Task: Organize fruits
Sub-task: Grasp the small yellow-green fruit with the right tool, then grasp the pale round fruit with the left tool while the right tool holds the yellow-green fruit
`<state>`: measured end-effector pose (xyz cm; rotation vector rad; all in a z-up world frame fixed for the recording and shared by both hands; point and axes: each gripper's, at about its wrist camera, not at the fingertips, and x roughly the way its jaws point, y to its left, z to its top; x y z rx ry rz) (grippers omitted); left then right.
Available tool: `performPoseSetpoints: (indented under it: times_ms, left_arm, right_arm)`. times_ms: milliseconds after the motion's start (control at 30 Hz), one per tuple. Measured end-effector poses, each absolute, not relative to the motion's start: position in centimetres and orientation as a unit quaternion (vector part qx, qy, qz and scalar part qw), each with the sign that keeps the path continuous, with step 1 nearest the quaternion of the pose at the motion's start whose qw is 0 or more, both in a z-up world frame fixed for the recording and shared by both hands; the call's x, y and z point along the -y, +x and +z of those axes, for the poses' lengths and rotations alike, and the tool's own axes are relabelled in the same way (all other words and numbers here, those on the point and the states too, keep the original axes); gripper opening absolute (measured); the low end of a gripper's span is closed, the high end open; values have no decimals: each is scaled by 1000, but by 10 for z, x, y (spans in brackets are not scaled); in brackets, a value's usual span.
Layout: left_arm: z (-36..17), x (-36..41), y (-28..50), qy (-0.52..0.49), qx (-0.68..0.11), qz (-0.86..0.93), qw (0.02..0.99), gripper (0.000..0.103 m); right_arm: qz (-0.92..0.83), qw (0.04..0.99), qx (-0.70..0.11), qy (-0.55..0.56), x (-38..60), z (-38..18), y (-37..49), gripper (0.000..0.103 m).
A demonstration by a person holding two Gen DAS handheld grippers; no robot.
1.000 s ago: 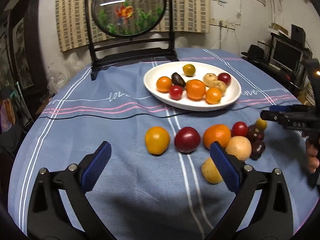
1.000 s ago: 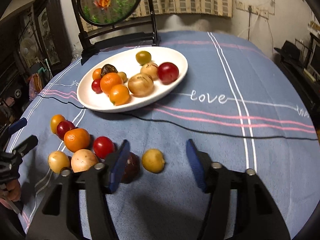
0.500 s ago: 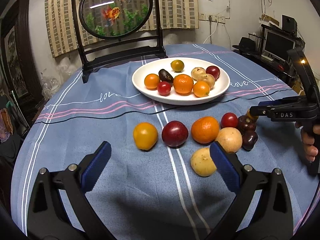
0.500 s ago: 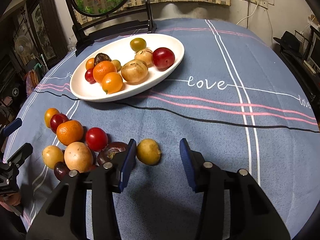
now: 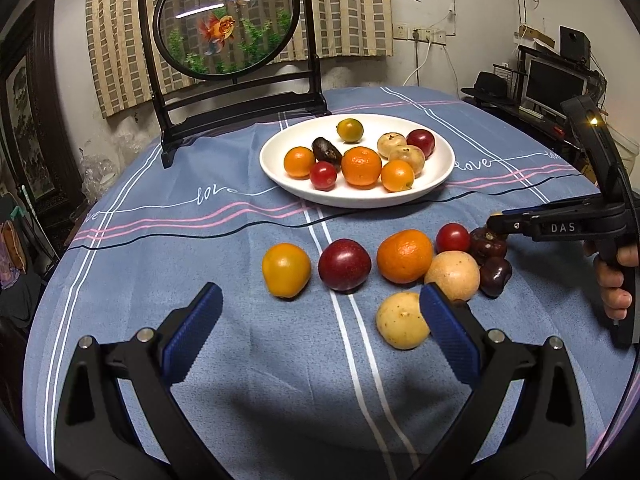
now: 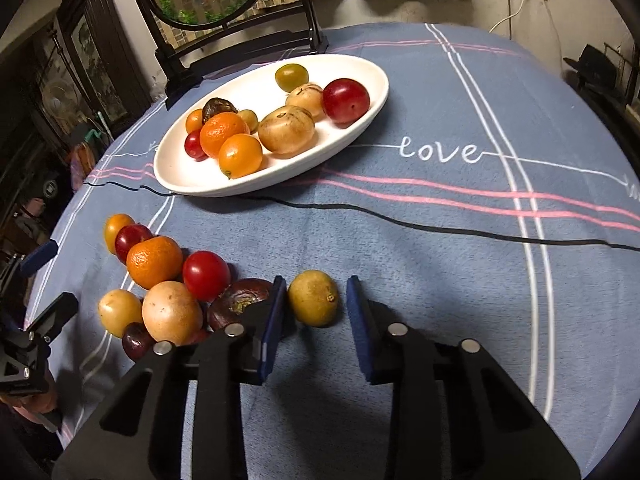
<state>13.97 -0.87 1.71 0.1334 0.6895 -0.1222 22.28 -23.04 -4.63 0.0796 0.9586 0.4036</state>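
Note:
A white plate (image 5: 360, 200) holds several fruits on the blue cloth. In front of it lie loose fruits: a yellow-orange one (image 5: 286, 270), a dark red plum (image 5: 344, 264), a mandarin (image 5: 405, 255), a red tomato (image 5: 452, 238), a tan fruit (image 5: 452, 276), a pale yellow one (image 5: 402, 320) and dark purple ones (image 5: 494, 276). My left gripper (image 5: 320, 296) hangs open above the cloth, short of this row. My right gripper (image 6: 316, 280) is closing on a small yellow-green fruit (image 6: 314, 300) that rests on the cloth between its pads. In the left wrist view the right gripper (image 5: 494, 226) reaches in from the right.
A round goldfish screen on a black stand (image 5: 228, 20) rises behind the plate. A thin black cable (image 6: 440, 228) crosses the cloth in front of the plate. A person's hand (image 5: 612, 292) holds the right gripper's handle. A monitor and clutter (image 5: 554, 84) stand beyond the table's right edge.
The right gripper's jaws have narrowed from wide apart to hugging the small yellow-green fruit, and it has edged forward. The left gripper stays open and has hardly moved.

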Motion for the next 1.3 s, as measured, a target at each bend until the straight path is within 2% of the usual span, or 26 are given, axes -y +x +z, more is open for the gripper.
performPoseSetpoints:
  times_ms: [500,567,633,733,900,1300]
  left_arm:
    - [10,16,141,74,-357,-98,926,99]
    - [9,21,140,81,-359,-115,923,94]
    - [8,24,139,84,-360,-126,920,83]
    - [4,26,142,79,-374,-139,914,53]
    - [3,29,141,75,-378,-156,910,47]
    - [-7,29,148,47,-415,-192,888,47]
  right_arm:
    - [196,879,-431,51,233,-31,217,26]
    - [197,881,-426,51,234,-29,215,26]
    - [198,883,-423,51,233,-28,214,26]
    - [196,883,-422,49,233,-27,214,26]
    - [197,885,-420,50,233,-25,212,26]
    - [199,885,-419,50,233,-24,212,26]
